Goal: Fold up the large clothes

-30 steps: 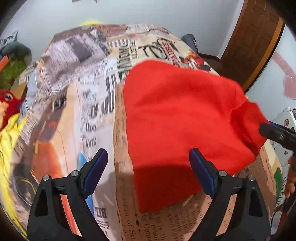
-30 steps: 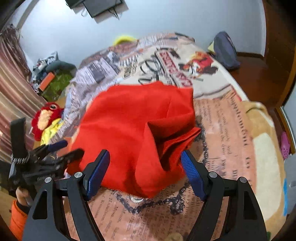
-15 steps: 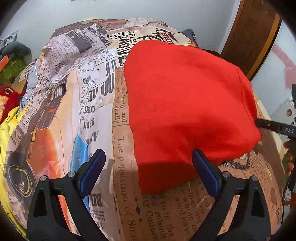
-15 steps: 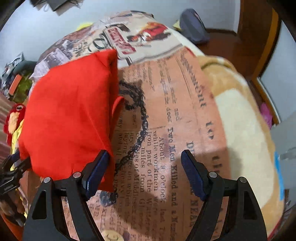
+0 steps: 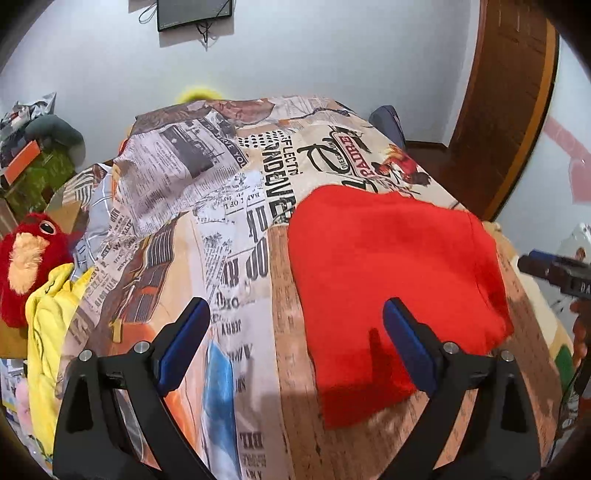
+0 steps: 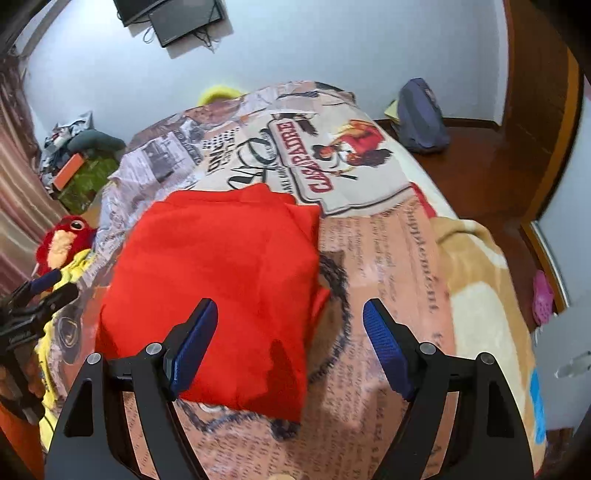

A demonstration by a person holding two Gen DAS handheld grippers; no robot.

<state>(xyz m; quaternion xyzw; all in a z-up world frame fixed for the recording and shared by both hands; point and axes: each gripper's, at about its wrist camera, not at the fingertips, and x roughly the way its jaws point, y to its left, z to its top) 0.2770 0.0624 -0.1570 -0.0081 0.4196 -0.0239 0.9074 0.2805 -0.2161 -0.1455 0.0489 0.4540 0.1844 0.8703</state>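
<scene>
A folded red garment (image 5: 388, 273) lies flat on the newspaper-print bedspread (image 5: 236, 258). In the left wrist view my left gripper (image 5: 297, 339) hovers above the bed near the garment's front left corner, open and empty, its right finger over the red cloth. From the right wrist view, the red garment (image 6: 218, 284) appears as a compact rectangle with a folded edge on its right. My right gripper (image 6: 290, 336) hangs open over the garment's front right corner, nothing between its pads. Each gripper shows at the edge of the other's view: the right one (image 5: 550, 267), the left one (image 6: 37, 299).
A red plush toy (image 5: 26, 258) and a yellow garment (image 5: 51, 314) lie at the bed's left side. A blue-grey bag (image 6: 421, 118) sits on the floor past the far right corner. A wooden door (image 5: 509, 92) stands at the right, a dark screen (image 5: 194, 13) hangs on the wall.
Both grippers have pulled back and up from the red garment, which now lies flat and folded on the bed. A second ago its right side was bunched up.
</scene>
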